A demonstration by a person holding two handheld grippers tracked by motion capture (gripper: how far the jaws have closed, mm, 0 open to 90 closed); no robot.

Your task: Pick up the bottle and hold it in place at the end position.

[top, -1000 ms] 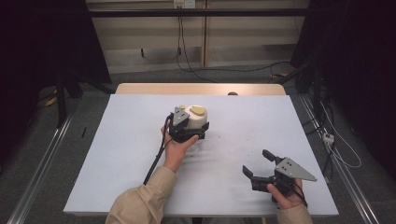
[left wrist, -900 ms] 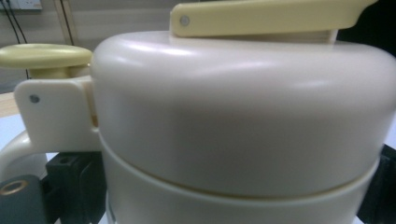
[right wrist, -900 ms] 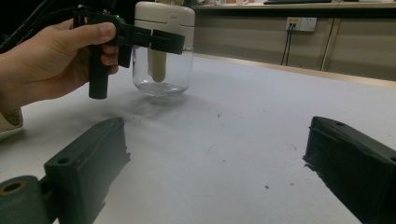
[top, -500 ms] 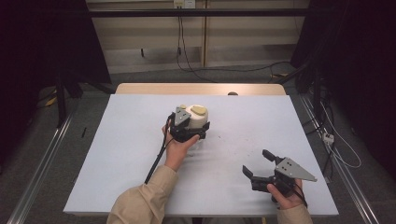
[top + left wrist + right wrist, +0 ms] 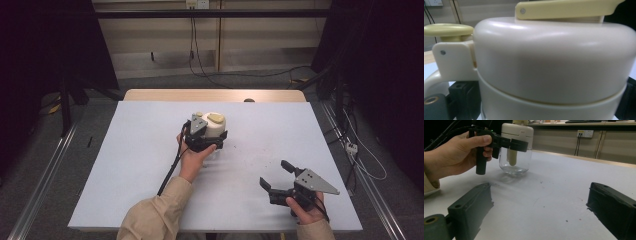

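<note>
A clear glass jar (image 5: 215, 126) with a cream lid and a pale yellow lever on top stands upright near the middle of the white table (image 5: 140, 165). My left gripper (image 5: 210, 142) is shut on the jar just under the lid, one black jaw on each side. The cream lid (image 5: 554, 57) looms close in the left gripper view, with a black finger (image 5: 461, 93) at its lower left. In the right gripper view the jar (image 5: 515, 157) appears empty apart from a cream stem hanging inside. My right gripper (image 5: 274, 173) hovers at the front right, open and holding nothing (image 5: 539, 212).
The left gripper's black cable (image 5: 169, 172) trails toward the table's front edge. Small dark specks (image 5: 250, 161) dot the tabletop between the two grippers. A wooden strip (image 5: 215, 95) borders the far edge. Cables lie on the floor behind and to the right.
</note>
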